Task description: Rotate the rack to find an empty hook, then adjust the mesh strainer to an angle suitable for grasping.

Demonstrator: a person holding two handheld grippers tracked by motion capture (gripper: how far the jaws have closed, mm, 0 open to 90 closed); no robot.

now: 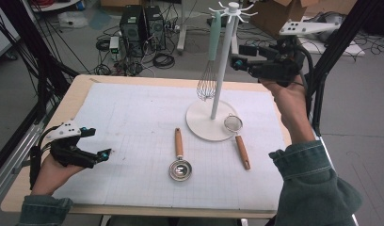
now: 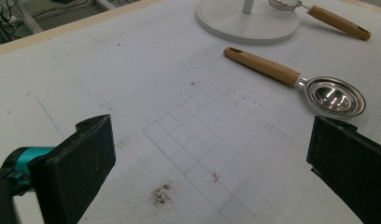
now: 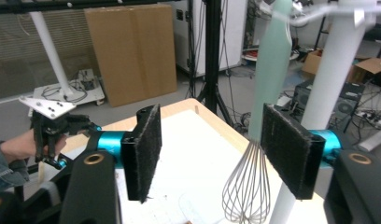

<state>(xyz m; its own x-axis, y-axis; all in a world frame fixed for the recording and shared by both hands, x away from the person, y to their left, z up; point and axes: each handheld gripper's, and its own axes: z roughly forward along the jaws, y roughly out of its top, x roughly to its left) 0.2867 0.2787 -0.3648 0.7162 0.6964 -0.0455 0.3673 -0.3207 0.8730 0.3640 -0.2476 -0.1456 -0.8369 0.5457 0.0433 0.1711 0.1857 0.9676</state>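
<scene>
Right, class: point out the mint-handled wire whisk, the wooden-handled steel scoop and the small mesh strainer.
mint-handled wire whisk (image 1: 213, 37): high view, on its handle.
wooden-handled steel scoop (image 1: 180, 169): high view, on its bowl.
small mesh strainer (image 1: 233, 124): high view, on its mesh.

A pale wooden table (image 1: 82, 84) carries a white gridded mat (image 1: 133, 122). Beyond the right gripper's jaws, a large brown cardboard panel (image 3: 132, 51) leans upright on the grey concrete floor (image 1: 359, 122), between black metal frame posts (image 3: 212, 51). Two black computer towers (image 1: 143, 26) stand among tangled black cables (image 1: 164, 60) past the table's far edge.
</scene>
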